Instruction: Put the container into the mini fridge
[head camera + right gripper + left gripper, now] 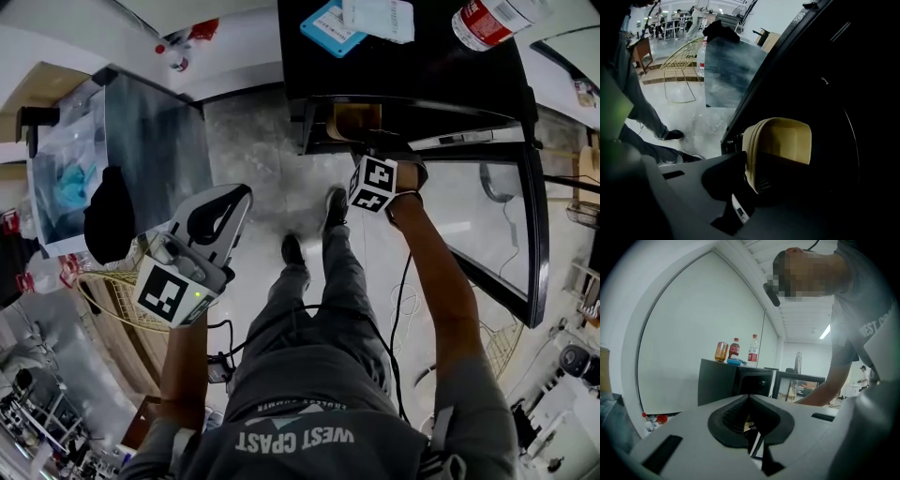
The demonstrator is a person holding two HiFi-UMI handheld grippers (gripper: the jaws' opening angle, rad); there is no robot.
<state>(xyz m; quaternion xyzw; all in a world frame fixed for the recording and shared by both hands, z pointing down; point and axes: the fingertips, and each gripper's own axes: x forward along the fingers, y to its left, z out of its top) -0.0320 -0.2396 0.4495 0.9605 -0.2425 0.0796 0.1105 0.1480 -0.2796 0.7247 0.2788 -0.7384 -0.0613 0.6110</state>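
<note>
The tan container (352, 119) sits inside the black mini fridge (412, 70), just past its opening. In the right gripper view the container (780, 138) stands right at the jaws, its ribbed wall between them. My right gripper (759, 164) reaches into the fridge mouth, and its pads seem to stand slightly off the wall, so it looks open. In the head view only its marker cube (375, 184) shows. The fridge door (511, 234) hangs open to the right. My left gripper (242, 195) hovers away at the left, shut and empty, its tips (749, 397) meeting.
On the fridge top lie a blue box (330, 28), a white packet (380, 19) and a red-labelled bottle (487, 19). A grey cabinet (150, 150) stands at the left with a wire chair (108, 300) below it. The person's shoes (333, 208) are on the tiled floor before the fridge.
</note>
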